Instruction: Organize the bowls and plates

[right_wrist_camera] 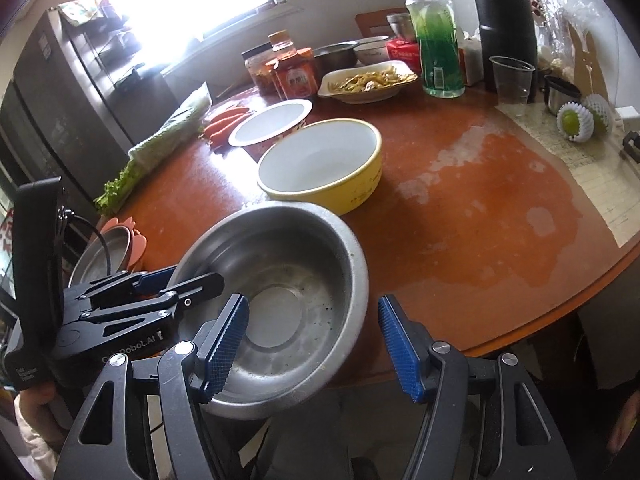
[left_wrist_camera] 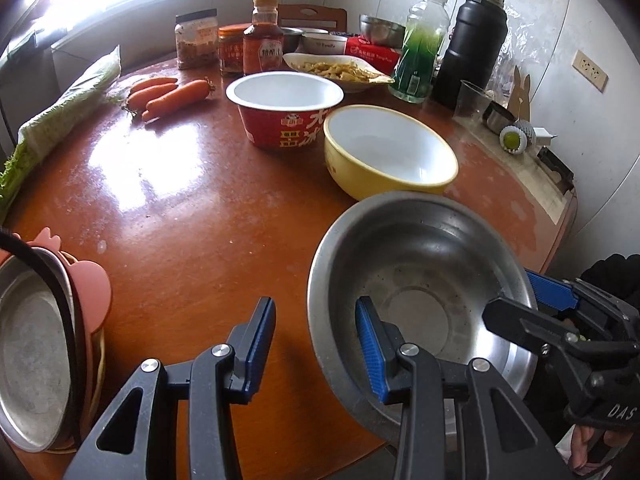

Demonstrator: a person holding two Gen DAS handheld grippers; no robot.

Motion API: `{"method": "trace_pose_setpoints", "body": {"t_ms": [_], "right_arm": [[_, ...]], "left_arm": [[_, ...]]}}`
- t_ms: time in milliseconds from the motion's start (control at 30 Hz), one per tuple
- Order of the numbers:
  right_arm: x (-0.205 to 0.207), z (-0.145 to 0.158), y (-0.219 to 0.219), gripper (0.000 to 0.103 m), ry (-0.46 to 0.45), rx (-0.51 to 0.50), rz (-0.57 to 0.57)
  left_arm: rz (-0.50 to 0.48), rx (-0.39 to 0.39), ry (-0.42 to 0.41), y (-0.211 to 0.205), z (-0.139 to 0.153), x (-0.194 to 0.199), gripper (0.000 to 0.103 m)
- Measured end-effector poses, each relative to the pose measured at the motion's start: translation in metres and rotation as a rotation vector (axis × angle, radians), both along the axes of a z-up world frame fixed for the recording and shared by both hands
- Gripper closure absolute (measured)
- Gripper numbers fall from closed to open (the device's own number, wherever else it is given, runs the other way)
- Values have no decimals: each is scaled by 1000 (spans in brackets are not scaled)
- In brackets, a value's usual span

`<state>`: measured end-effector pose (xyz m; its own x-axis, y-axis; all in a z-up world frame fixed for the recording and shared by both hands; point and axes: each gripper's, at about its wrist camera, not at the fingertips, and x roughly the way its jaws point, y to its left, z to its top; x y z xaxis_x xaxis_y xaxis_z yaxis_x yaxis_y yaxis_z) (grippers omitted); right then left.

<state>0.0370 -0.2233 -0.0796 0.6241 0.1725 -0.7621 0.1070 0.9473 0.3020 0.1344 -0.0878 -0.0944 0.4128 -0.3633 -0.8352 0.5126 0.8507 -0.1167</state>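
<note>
Left gripper (left_wrist_camera: 314,302): jaws partly apart, astride the 9 o'clock rim of the steel bowl (left_wrist_camera: 420,280); one finger outside over the table (left_wrist_camera: 180,200), the other inside the bowl; no press on the rim to be seen.
Right gripper (right_wrist_camera: 312,299): jaws wider apart, astride the 3 o'clock rim of the same bowl; left finger over the bowl's inside, right finger outside it; pads clear of the metal.
Steel bowl: empty, at the near edge of the table, with its 6 o'clock side out past that edge; whether resting or lifted, cannot tell.
Yellow bowl (left_wrist_camera: 392,148): at 12 o'clock from the steel bowl, just beside it, white inside, empty.
Red paper bowl (left_wrist_camera: 280,92): at 10 o'clock from the yellow bowl, close against it, empty.
Steel plate (left_wrist_camera: 32,340): at 9 o'clock from the left gripper, at the table edge, on a pink holder (left_wrist_camera: 92,284).
Carrots (left_wrist_camera: 168,94): at 9 o'clock from the red paper bowl.
Dish of food (left_wrist_camera: 336,70): at 12 o'clock, behind the red paper bowl.
Green bottle (left_wrist_camera: 420,56) and black flask (left_wrist_camera: 472,40): at 1 o'clock, at the far side of the table.
</note>
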Motion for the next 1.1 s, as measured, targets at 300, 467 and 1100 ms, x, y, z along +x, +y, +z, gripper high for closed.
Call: {"method": "trace_pose_setpoints", "body": {"t_ms": [300,467,1100], "right_arm": [[4,-4,3,34,20,-3,10],[4,-3,7,39,12,-2,28],[6,-5,10,72,14,-31,35]], "left_arm": [[-12,12,23,-7,-4,3,62],[-5,3,32,-7,-3,3,73],[65,-4,16,12,3,2,87]]}}
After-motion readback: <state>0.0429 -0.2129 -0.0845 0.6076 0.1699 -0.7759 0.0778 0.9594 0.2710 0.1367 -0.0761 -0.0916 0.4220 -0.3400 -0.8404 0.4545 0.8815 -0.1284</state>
